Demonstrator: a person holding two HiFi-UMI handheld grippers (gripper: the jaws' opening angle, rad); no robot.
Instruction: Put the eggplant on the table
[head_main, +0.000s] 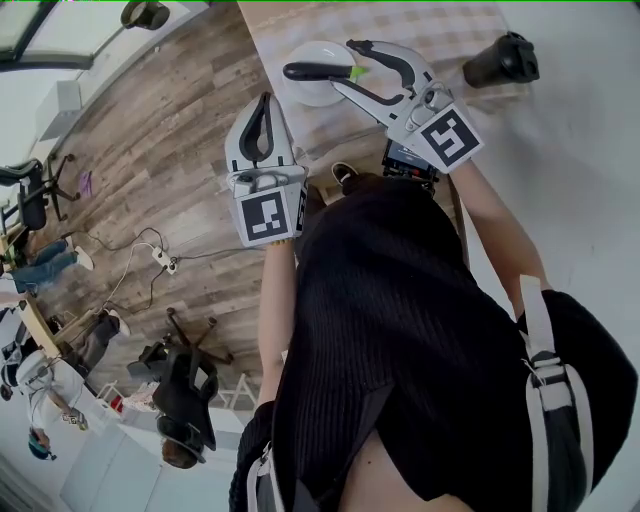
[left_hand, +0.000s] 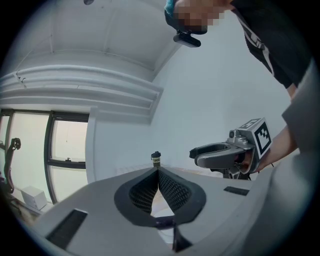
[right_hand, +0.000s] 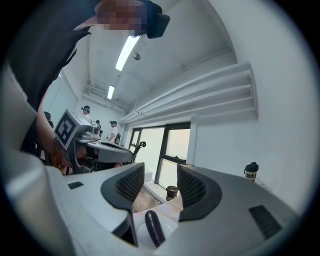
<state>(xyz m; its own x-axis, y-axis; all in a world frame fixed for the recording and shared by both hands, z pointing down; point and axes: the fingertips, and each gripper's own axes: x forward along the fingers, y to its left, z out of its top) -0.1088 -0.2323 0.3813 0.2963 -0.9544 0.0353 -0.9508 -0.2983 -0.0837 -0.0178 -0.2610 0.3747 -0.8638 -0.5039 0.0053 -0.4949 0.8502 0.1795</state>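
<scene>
A dark purple eggplant (head_main: 315, 71) with a green stem lies in a white plate (head_main: 305, 95) on the checkered table (head_main: 440, 30). My right gripper (head_main: 343, 66) hovers open over the plate, its jaws on either side of the eggplant without touching it. In the right gripper view the eggplant (right_hand: 154, 227) shows low between the open jaws of the right gripper (right_hand: 160, 187), resting on the plate (right_hand: 172, 231). My left gripper (head_main: 264, 105) is shut and empty, held off the table's left edge above the floor. The left gripper (left_hand: 158, 172) has its jaws pressed together.
A black bottle (head_main: 503, 58) stands at the table's far right, also visible as a small bottle (right_hand: 251, 171) and bottle (left_hand: 156, 159) in the gripper views. Wooden floor (head_main: 170, 150) with cables and chairs lies to the left. People stand in the background (right_hand: 86, 112).
</scene>
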